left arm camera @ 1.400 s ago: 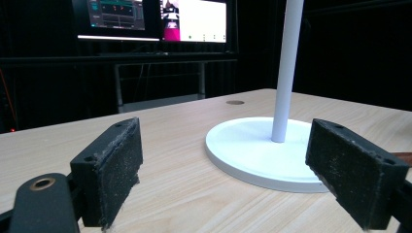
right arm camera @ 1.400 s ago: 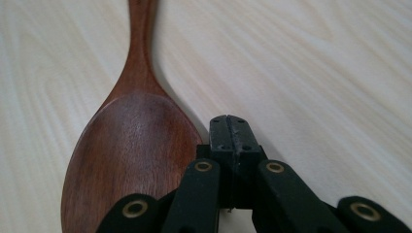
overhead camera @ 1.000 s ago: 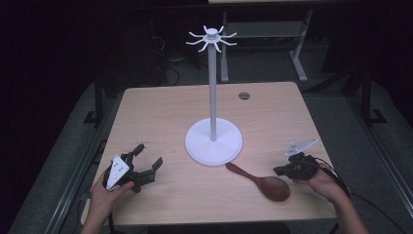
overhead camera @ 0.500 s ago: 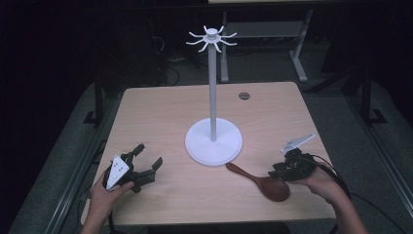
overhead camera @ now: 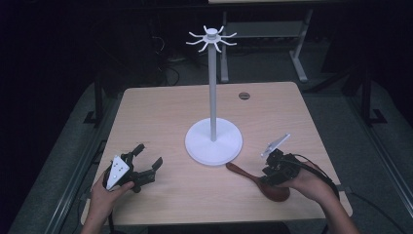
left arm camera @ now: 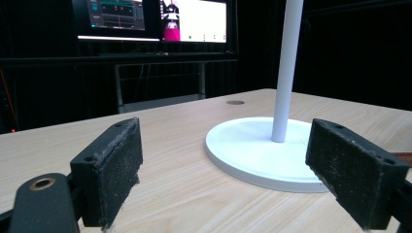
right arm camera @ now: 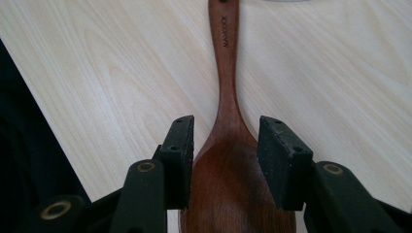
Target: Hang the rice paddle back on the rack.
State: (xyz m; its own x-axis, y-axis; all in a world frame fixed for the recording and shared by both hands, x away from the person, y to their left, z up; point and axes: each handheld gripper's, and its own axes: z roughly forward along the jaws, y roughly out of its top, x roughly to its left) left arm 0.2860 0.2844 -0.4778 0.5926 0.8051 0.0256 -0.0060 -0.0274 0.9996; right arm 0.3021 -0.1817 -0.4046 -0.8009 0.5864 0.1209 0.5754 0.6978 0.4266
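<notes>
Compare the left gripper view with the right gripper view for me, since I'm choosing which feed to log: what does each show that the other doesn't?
The left gripper view alone has the white stand's pole, two lit monitors behind the table, and the left gripper with its jaws wide apart and nothing between them. The right gripper view alone has the wooden spoon, its bowl between the jaws of the right gripper, and lettering on its handle. Both share the light wooden table.

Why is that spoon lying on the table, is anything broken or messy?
Nothing stands out. The wooden spoon lies flat and whole between the right hand-held gripper's open jaws, and the white stand is upright.
</notes>
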